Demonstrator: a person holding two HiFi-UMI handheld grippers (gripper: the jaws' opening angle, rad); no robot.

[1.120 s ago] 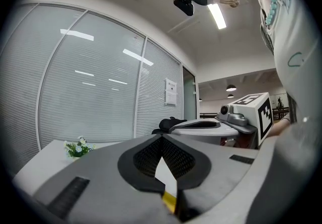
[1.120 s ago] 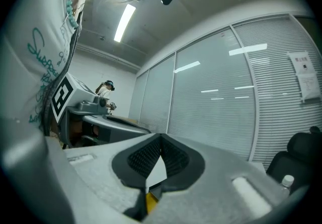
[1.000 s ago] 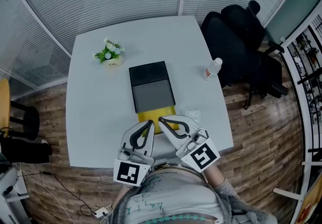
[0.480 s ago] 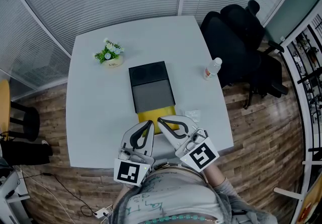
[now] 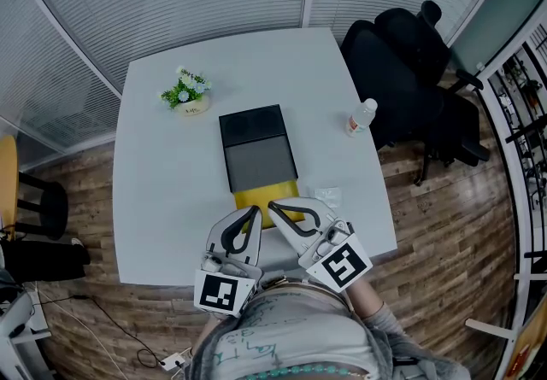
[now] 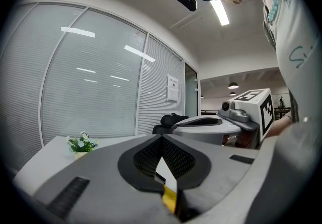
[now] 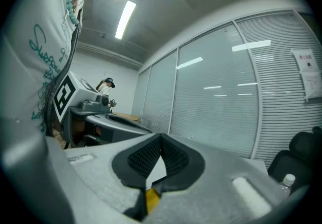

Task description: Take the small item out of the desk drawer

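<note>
- While I look down from the head view, my left gripper (image 5: 254,213) and right gripper (image 5: 273,206) are both closed and empty. Their tips sit close together over the yellow drawer (image 5: 256,194), which juts from the matte black box (image 5: 256,148) on the smooth white counter (image 5: 162,199).
- A small flat white item (image 5: 327,195) lies on the counter just beside the drawer. I take it for the task's thing, though I cannot see into the drawer.
- Left gripper view: the jaws meet at the tips. The ribbed black pads (image 6: 146,156) curve round an empty gap, with yellow showing below.
- Right gripper view: it looks the same, closed on nothing.
- Risk: if I reach in with the jaws closed, I would only shove the box across the slick counter or push the drawer shut. A thin flat item could also slip off the pads.
</note>
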